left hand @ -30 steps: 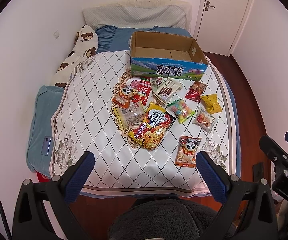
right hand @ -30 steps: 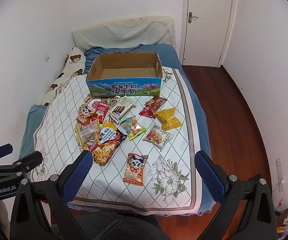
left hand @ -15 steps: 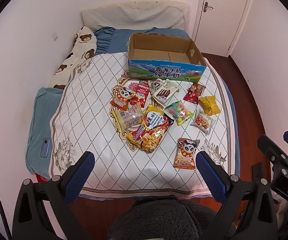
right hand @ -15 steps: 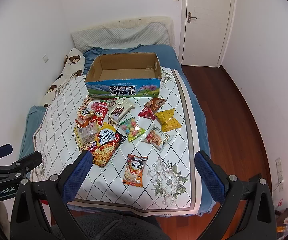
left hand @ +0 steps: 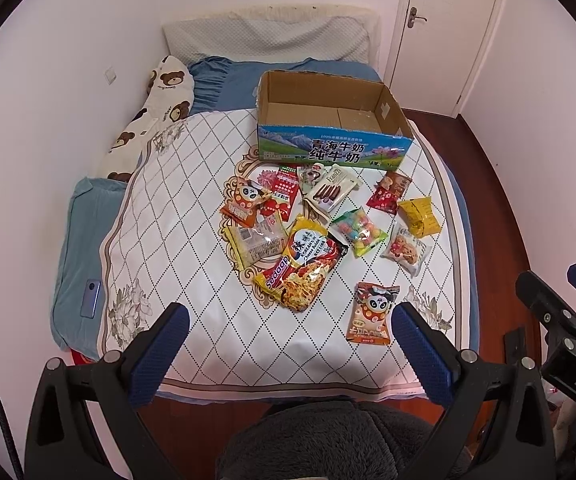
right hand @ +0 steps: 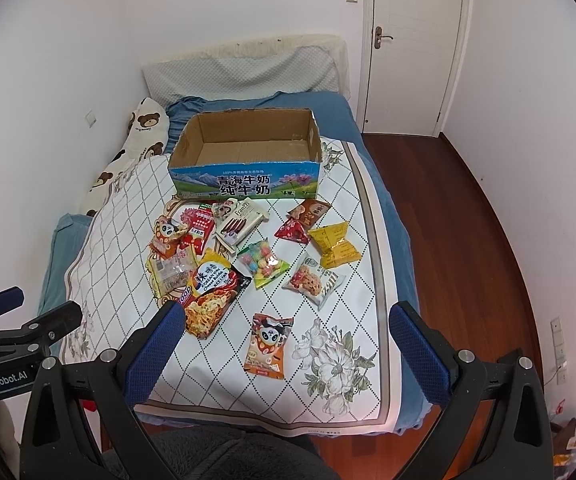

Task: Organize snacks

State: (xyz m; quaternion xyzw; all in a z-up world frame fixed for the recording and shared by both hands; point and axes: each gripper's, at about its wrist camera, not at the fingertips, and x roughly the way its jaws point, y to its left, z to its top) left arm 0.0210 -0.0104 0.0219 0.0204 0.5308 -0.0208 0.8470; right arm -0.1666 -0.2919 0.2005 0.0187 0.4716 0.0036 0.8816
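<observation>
Snacks, approx. a dozen packets, loose on the quilted bed cover (left hand: 176,216), all ahead of both tools; none boxed yet.

- Cardboard box (left hand: 334,136): open top, looks empty, far end of the spread, straight ahead of the tools and beyond every packet.
- Left tool (left hand: 288,330): fingers spread wide, nothing between them, held clear of the bed's near edge.
- Right tool (right hand: 288,330): same, spread wide, empty, above the near edge.
- Panda packet (right hand: 268,346): nearest item, lying alone just ahead of the right tool, between its fingers in the wrist view; ahead-right of the left tool.
- Noodle packet (left hand: 302,266): largest, ahead-centre of the left tool, overlapping a clear-wrapped packet (left hand: 258,242) to its left.
- Yellow packet (right hand: 334,244), cookie packet (right hand: 314,280), candy bag (right hand: 263,262): mid-spread, ahead of the right tool, apart from one another.
- Wafer box (left hand: 330,192), red packets: far group, just short of the box.

Step in hand (judgement): first pick. Best approach: right tool takes the panda packet, since it is isolated w/ no neighbours to snag. Come down flat-on, pinch across the short width near a crimped seam, not the puffed middle; soft bedding will give, so don't press deep. Lift clear before carrying over the pile to the box.
</observation>
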